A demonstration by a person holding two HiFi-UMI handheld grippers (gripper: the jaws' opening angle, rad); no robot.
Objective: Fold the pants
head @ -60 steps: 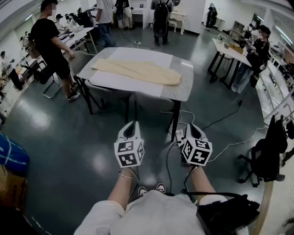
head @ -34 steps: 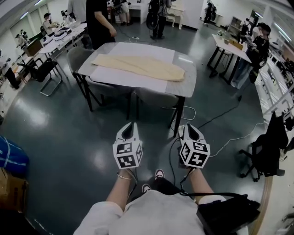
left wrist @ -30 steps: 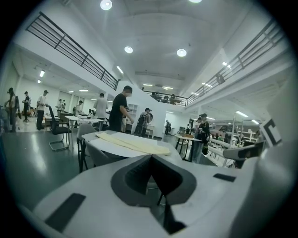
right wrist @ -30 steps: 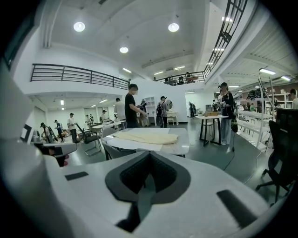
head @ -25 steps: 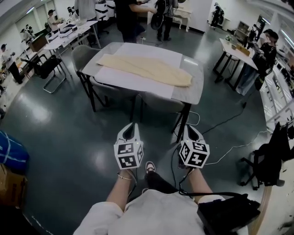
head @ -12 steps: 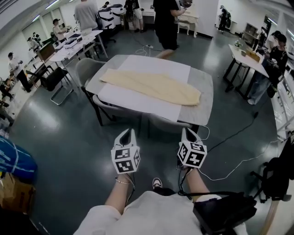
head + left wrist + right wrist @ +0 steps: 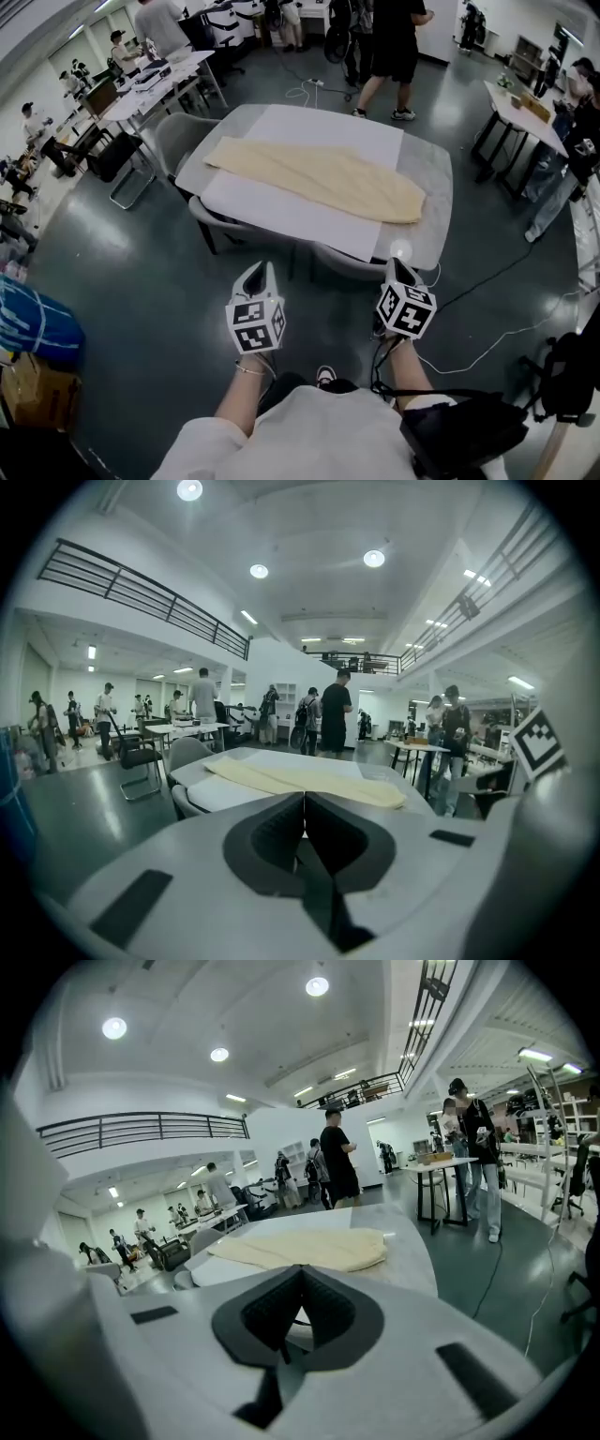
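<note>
Jaws pressed together and empty, the left gripper (image 7: 262,270) and right gripper (image 7: 395,266) hang short of the table (image 7: 433,239), where the cream pants (image 7: 323,178) lie flat on a white sheet (image 7: 281,214), long axis slanting far-left to near-right, broader end rightward, waistband and hems indistinct.

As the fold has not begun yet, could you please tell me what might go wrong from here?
The chair tucked at the table's near edge could block the approach to the pants. Cables on the floor right of the table could catch a foot. The jaws might pinch the white sheet under the pants too.
</note>
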